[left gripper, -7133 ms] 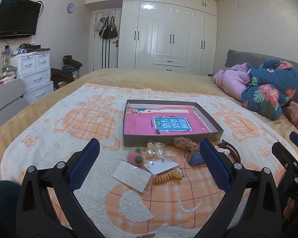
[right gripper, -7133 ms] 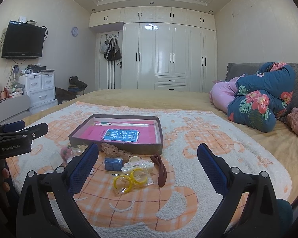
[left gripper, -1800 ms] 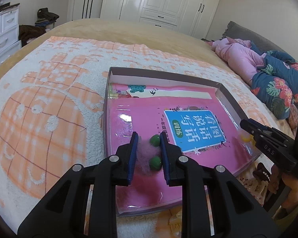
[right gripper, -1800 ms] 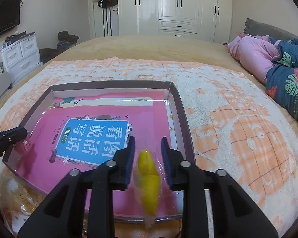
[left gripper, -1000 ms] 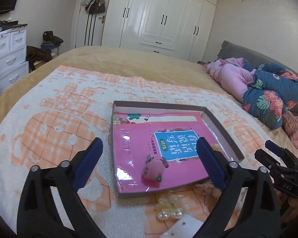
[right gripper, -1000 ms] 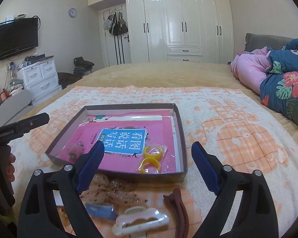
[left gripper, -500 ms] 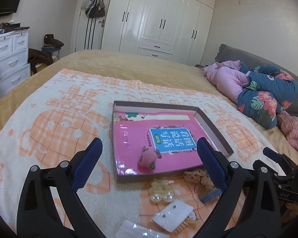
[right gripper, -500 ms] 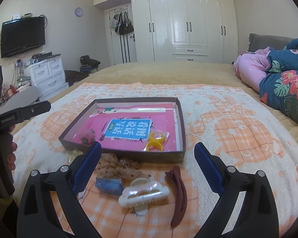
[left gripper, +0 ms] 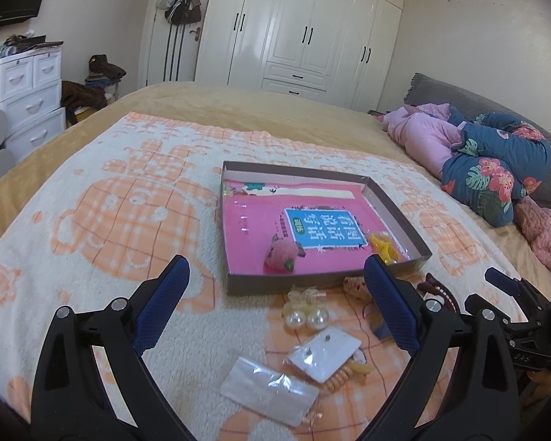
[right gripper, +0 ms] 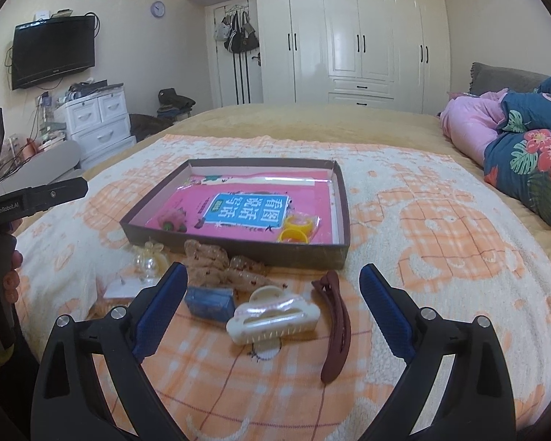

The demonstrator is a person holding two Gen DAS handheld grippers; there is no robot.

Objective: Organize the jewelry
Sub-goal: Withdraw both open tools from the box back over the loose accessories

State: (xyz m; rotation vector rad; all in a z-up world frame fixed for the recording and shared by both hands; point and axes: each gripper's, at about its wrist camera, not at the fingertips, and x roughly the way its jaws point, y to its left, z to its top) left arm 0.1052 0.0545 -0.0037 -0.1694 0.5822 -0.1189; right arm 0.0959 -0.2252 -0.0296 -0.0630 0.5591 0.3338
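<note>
A shallow brown box [left gripper: 238,283] with a pink lining lies on the bed; it also shows in the right wrist view [right gripper: 301,256]. Inside lie a pink fuzzy ornament [left gripper: 281,255] and yellow rings in a clear bag [right gripper: 298,228]. In front of the box lie pearl earrings [left gripper: 306,319], a white earring card [left gripper: 325,353], a clear packet [left gripper: 268,395], a white claw clip [right gripper: 273,319], a maroon hair clip [right gripper: 335,325], a blue item [right gripper: 209,303] and a patterned scrunchie [right gripper: 216,259]. My left gripper [left gripper: 275,305] and right gripper [right gripper: 273,307] are both open and empty, held back from the box.
An orange-and-cream blanket [left gripper: 128,220] covers the bed. Bundled pink and floral quilts [left gripper: 488,169] lie at the right. A white drawer unit [left gripper: 29,84] stands at the left, white wardrobes [right gripper: 349,36] at the back.
Both grippers have drawn back from the box, jaws still wide open. More of the loose items in front of the box have come into view.
</note>
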